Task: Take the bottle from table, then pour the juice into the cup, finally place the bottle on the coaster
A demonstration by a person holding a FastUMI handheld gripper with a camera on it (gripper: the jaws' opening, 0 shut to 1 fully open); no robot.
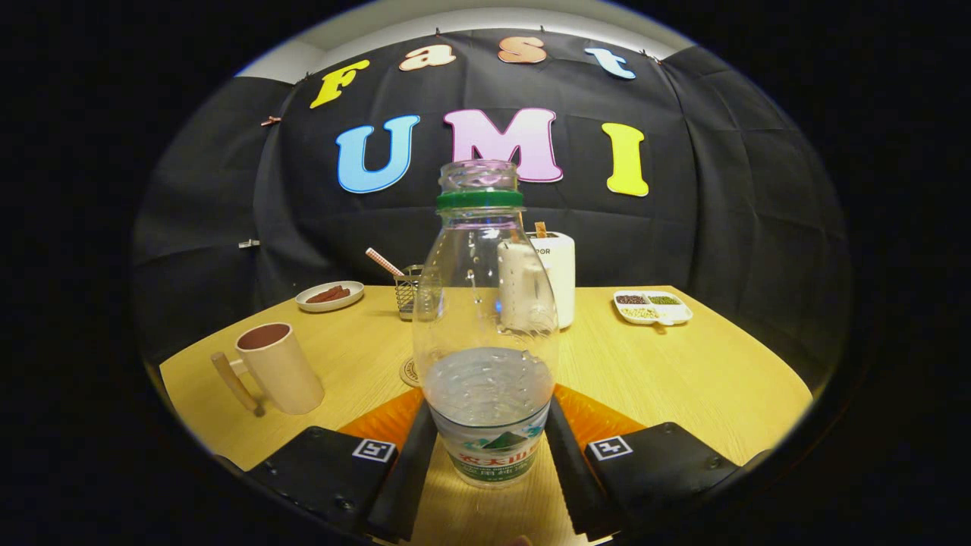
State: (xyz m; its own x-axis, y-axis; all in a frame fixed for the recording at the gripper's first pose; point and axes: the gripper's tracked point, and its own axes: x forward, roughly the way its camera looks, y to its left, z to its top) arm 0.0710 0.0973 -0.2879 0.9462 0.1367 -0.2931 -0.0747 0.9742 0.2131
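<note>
With both fingers pressed on the upright bottle [485, 334], lift your gripper [489, 447] straight, then tip toward the cup [277, 368] at the bottle's left.

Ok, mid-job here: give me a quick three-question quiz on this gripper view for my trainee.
1. True or false: the bottle stands upright with no cap on its neck.
2. What stands nearest the cup? A) the divided snack tray B) the small plate C) the white container
3. Fill in: the claw has one finger on each side of the bottle's ____ part.

Key
1. True: the neck is open above the green ring.
2. B: the plate lies behind the cup, on the same side of the table.
3. Lower, at the label; both fingers look pressed against it.
</note>
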